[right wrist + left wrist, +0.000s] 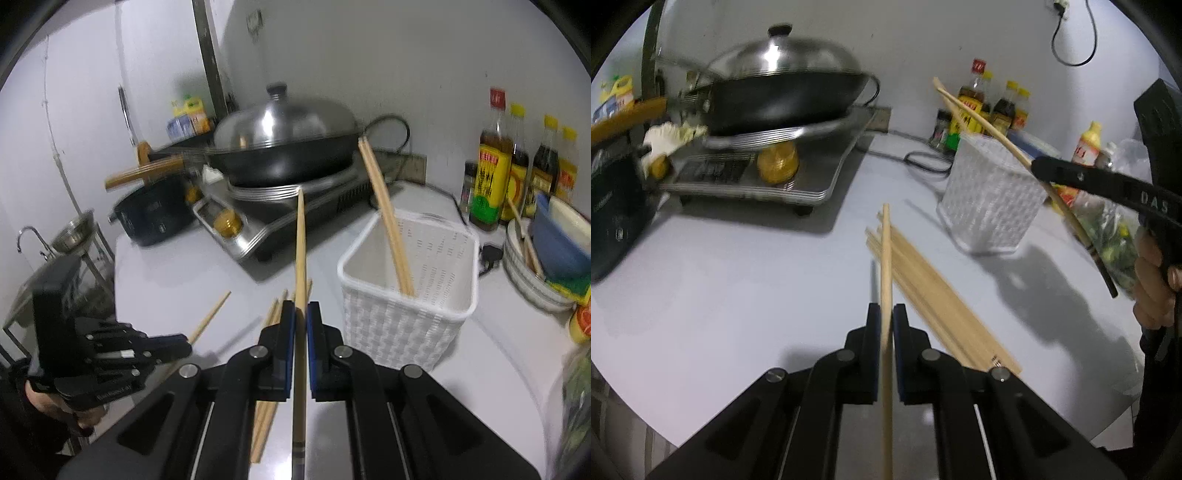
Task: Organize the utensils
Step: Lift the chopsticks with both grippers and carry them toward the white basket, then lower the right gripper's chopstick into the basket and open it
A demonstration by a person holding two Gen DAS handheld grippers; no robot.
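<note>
Now my right hand-held gripper [301,314], nearer the white basket [406,317] ahead-right, and my left hand-held gripper [885,317] each clench one chopstick [300,258] lengthwise.

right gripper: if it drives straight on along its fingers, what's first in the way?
Probably the stove carrying the lidded wok: the right gripper, shut on one chopstick, aims its tip there. The white basket sits right of that line. Depth unclear.
</note>
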